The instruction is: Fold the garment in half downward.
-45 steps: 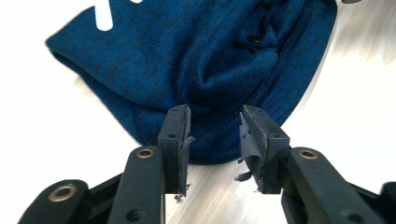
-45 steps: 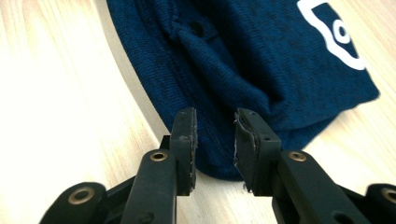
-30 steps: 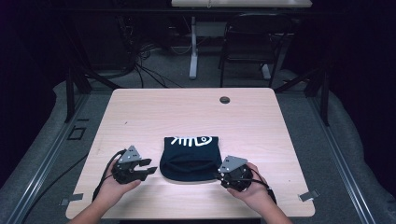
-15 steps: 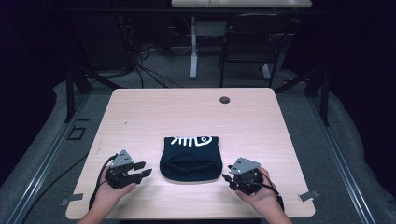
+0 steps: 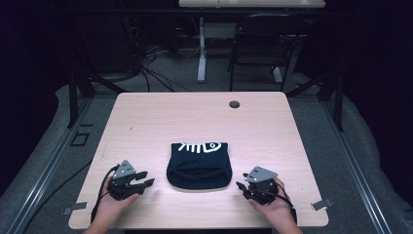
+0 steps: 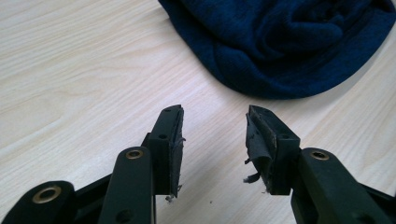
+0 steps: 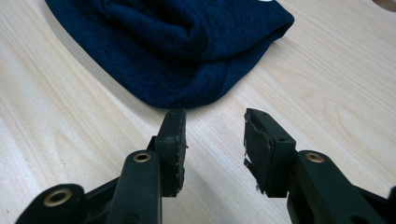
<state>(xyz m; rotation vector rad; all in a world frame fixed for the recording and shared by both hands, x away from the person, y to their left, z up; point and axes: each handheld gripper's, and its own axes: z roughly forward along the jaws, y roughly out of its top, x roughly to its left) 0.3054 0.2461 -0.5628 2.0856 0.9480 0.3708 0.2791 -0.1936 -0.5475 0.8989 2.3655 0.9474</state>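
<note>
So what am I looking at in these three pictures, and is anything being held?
A person sits at a wooden table, holding a hand-operated two-fingered clamp in each hand. The high view looks down from above: the left gripper and the right gripper rest either side of a folded dark blue garment with a white print. The other two pictures come from cameras riding on each gripper, looking along its black fingers toward the cloth. Both grippers are open and hold nothing; the right one's fingers have just been opening.

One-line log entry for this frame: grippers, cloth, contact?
left gripper: open, empty, left of cloth | right gripper: open, jaws just opening, empty, right of cloth | folded dark cloth: flat on table, untouched
</note>
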